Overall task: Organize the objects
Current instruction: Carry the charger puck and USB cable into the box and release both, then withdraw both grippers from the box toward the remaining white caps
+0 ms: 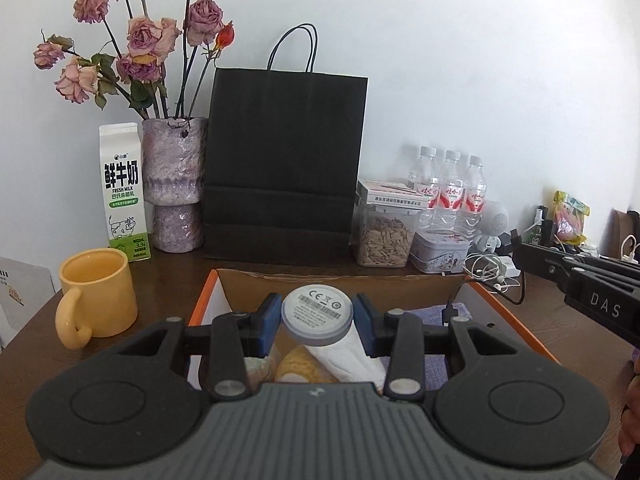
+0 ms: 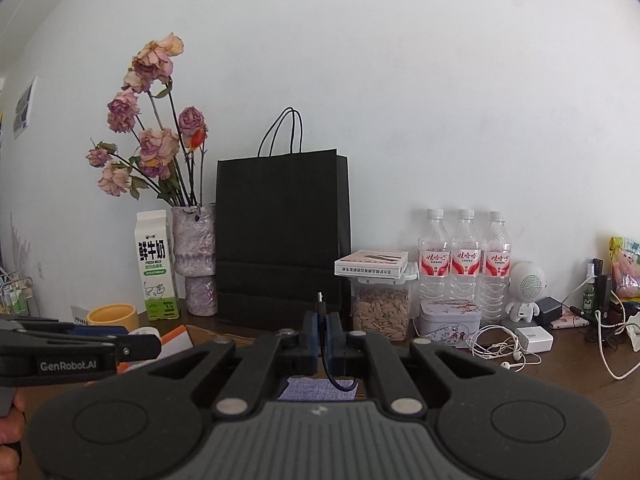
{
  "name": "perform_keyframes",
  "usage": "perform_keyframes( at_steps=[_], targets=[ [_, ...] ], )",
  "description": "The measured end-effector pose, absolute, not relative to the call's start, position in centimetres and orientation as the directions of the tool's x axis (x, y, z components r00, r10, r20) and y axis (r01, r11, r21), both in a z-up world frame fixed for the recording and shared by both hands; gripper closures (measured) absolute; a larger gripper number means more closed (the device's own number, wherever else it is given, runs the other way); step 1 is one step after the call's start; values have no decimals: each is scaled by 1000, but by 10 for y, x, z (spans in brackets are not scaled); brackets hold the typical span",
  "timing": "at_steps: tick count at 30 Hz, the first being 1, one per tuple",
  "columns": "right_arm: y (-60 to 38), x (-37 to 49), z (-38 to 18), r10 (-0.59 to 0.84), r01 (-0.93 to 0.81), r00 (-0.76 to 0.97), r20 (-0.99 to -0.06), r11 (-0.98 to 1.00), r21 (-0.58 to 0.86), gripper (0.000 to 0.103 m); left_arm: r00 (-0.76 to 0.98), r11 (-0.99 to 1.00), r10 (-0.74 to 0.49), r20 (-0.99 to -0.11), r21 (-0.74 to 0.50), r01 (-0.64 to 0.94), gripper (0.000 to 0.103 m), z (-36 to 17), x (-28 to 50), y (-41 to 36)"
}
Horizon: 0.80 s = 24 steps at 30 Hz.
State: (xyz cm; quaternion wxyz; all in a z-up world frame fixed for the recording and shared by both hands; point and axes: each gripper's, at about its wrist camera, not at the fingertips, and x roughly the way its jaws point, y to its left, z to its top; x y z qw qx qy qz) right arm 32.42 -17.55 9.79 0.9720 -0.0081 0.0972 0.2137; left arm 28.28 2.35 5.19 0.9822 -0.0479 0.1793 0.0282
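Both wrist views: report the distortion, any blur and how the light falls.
Left wrist view: strong fisheye bend, dark corners, even soft light on the wall; the barcode on the round grey device between the left gripper pads reads sharp. Right wrist view: same barrel bend, the black paper bag leans; the right gripper, shut on a thin black cable, looks dark and underlit.

The left gripper (image 1: pixel 317 322) fingers grip something round (blue pads pressing), and the right gripper (image 2: pixel 322 340) is pinched closed.
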Motion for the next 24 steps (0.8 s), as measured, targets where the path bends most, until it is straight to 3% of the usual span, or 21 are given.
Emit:
perform_keyframes(
  at_steps=[7,9,10,11,12,13,14,15,24],
  targets=[
    [-172,356,78,432,-438,868,-244,899,35,99,924,992,49,-379,-92,-90,62,38,314,29],
    [-173,362,72,446,-451,852,-272,891,49,94,919,991,53,-390,-91,-96,46,32,318,31],
    [-172,364,69,448,-454,846,-289,890,52,88,918,991,56,-392,-90,-99,24,30,318,31],
    [-171,366,66,451,-458,839,-305,888,53,80,920,991,63,-387,-87,-104,15,29,318,31],
    [-170,367,63,448,-456,836,-317,888,52,61,923,990,75,-378,-80,-113,1,28,317,31],
    [-169,367,61,444,-455,834,-327,889,48,36,927,990,94,-364,-68,-127,0,28,315,30],
    [-168,367,59,439,-454,833,-337,890,40,22,929,989,106,-353,-61,-137,0,29,314,30],
    [-167,366,57,432,-449,835,-342,893,34,2,931,988,113,-348,-60,-142,0,29,313,30],
    [-172,355,54,398,-415,848,-349,909,26,0,933,986,116,-341,-71,-149,0,27,305,31]
  ],
)
